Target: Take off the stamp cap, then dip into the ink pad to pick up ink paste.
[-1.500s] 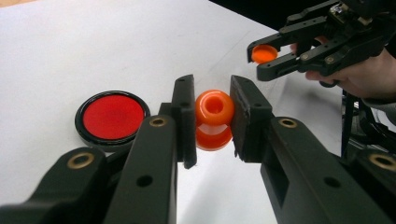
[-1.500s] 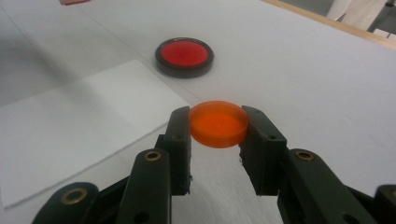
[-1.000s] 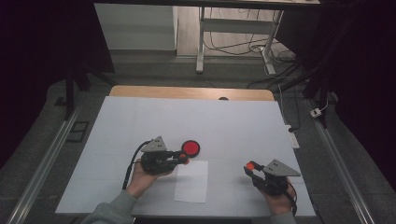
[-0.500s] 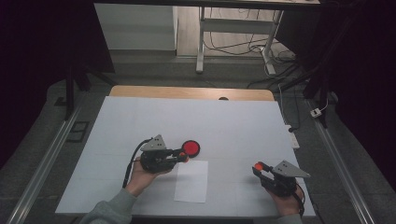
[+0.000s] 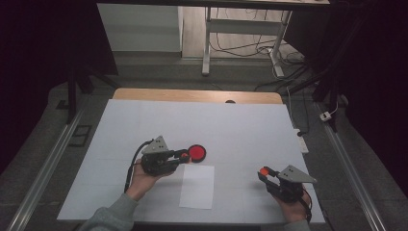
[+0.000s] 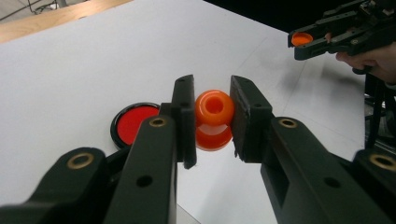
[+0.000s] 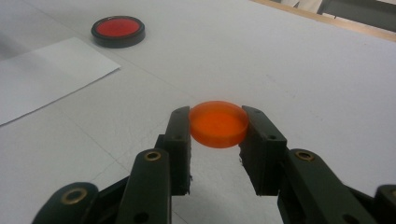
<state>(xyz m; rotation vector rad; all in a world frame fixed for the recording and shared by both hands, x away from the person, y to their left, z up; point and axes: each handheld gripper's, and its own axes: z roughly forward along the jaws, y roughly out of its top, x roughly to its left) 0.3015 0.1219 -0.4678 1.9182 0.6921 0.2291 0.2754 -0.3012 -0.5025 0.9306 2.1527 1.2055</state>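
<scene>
Room: dark surroundings, with a lit floor and metal desk legs (image 5: pixel 207 45) beyond the table.
Table: white top (image 5: pixel 240 130) with a wooden far edge (image 5: pixel 192 95); a sheet of paper (image 5: pixel 197 186) lies flat near the person's side, between the two hands.
Red disc: black-rimmed round piece (image 5: pixel 197 153) lying flat on the table, just beyond the paper's far left corner; also seen in the left gripper view (image 6: pixel 133 123) and the right gripper view (image 7: pixel 117 31).
Left gripper: (image 5: pixel 184 156) held in the left hand (image 5: pixel 144 175) just beside the red disc, jaws pointing to the right in the high view; in its own view (image 6: pixel 214 119) the jaws are clamped on an orange spool.
Spool: orange, waisted, with a hole in its end (image 6: pixel 214 116), pinched at both sides between the pads, just above the table and near the red disc.
Right gripper: (image 5: pixel 264 172) held in the right hand (image 5: pixel 294 207) near the table's front right, well apart from the left one; in its own view (image 7: pixel 218 125) the jaws are closed on an orange cap.
Cap: flat orange disc (image 7: pixel 218 123) gripped by its edge, held level above the bare table; it shows in the left gripper view too (image 6: pixel 301 38).
</scene>
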